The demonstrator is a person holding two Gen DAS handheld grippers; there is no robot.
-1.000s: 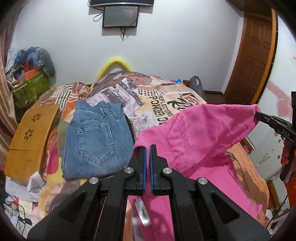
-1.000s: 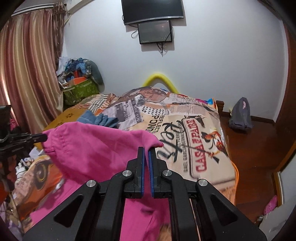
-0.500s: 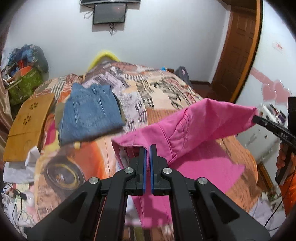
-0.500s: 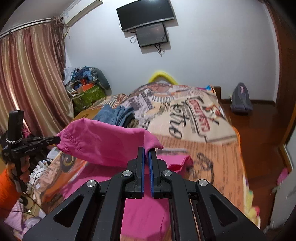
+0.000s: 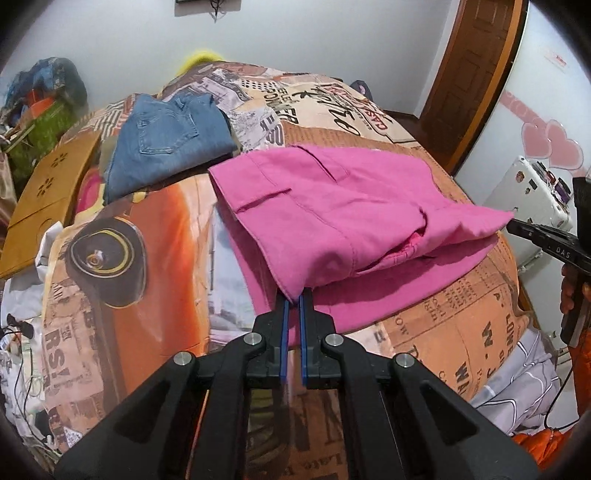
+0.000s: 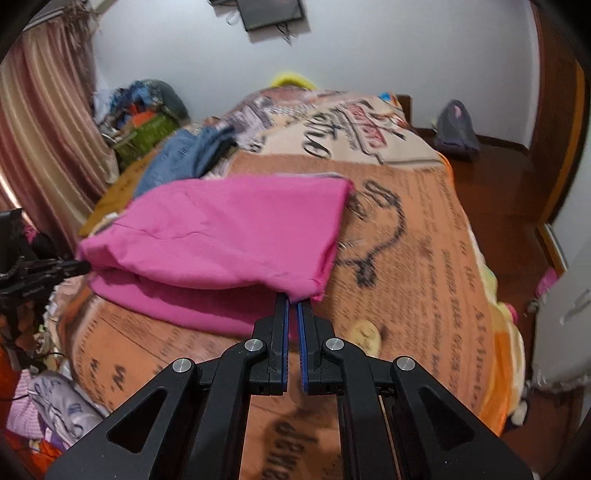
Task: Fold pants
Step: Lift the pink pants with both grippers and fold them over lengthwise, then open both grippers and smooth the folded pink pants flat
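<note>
Home bedroom: bed w/ printed blanket [image 5: 424, 332], curtains [image 6: 44, 122], wall TV [image 6: 271, 13], wooden door [image 5: 469, 70].

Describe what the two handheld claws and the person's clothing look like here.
Both claws are matte black plastic. Each has two angular arms with triangular cut-outs, round silver pivot bolts, and narrow fingers lined with blue pads. The left claw and right claw look the same. Seen from the side, the right claw's body carries small white lettering. The person's sleeve is bright orange.

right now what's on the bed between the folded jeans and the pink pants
Nothing: only bare printed bedspread separates the folded jeans from the pink pants, clearest in the left wrist view.
</note>
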